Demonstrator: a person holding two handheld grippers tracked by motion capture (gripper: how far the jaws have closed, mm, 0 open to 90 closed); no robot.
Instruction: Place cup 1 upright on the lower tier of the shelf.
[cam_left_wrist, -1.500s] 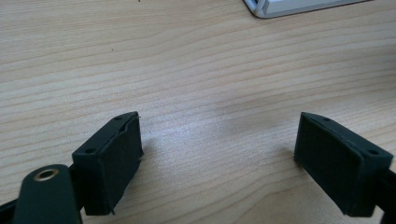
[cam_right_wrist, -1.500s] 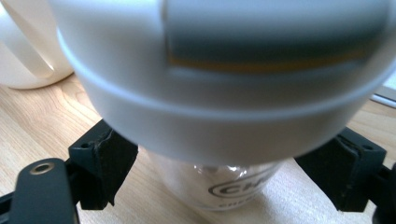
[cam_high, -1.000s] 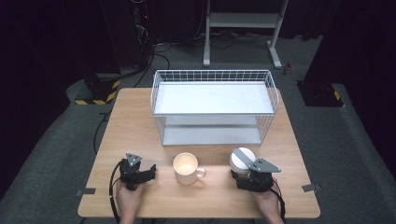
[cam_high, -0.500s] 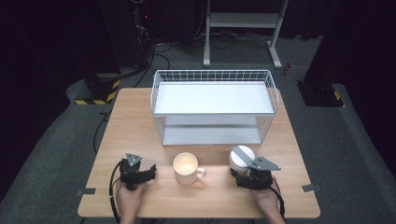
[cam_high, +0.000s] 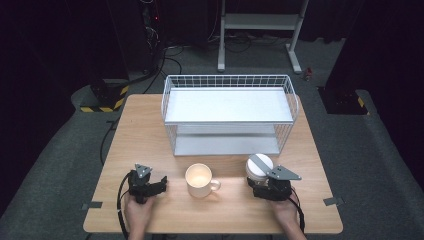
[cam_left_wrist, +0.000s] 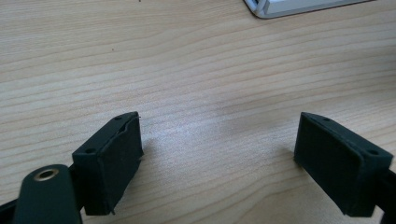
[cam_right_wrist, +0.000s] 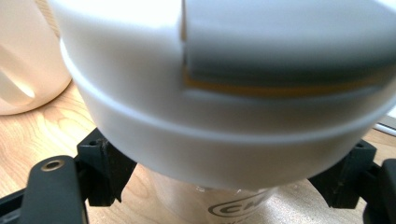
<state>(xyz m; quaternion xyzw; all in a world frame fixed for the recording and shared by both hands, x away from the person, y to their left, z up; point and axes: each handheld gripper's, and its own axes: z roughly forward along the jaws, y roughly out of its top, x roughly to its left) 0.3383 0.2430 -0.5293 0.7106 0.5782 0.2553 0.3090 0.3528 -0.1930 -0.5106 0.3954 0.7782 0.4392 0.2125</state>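
Observation:
A cream mug (cam_high: 199, 180) stands upright near the table's front edge, its handle to the right; its side also appears in the right gripper view (cam_right_wrist: 23, 70). Right of it stands a clear container with a white lid and grey flap (cam_high: 259, 166). My right gripper (cam_high: 260, 181) sits around the container's clear body (cam_right_wrist: 224, 116) below the lid, with a small gap beside each pad, so it is open. Left of the mug, my left gripper (cam_high: 162, 184) rests on the wood, open, with bare table between its jaws (cam_left_wrist: 219, 163).
A white two-tier wire rack (cam_high: 227, 80) stands at the back middle of the wooden table (cam_high: 150, 125), both shelves bare; one of its feet shows in the left gripper view (cam_left_wrist: 280, 7). Dark floor, cables and a metal stand lie beyond.

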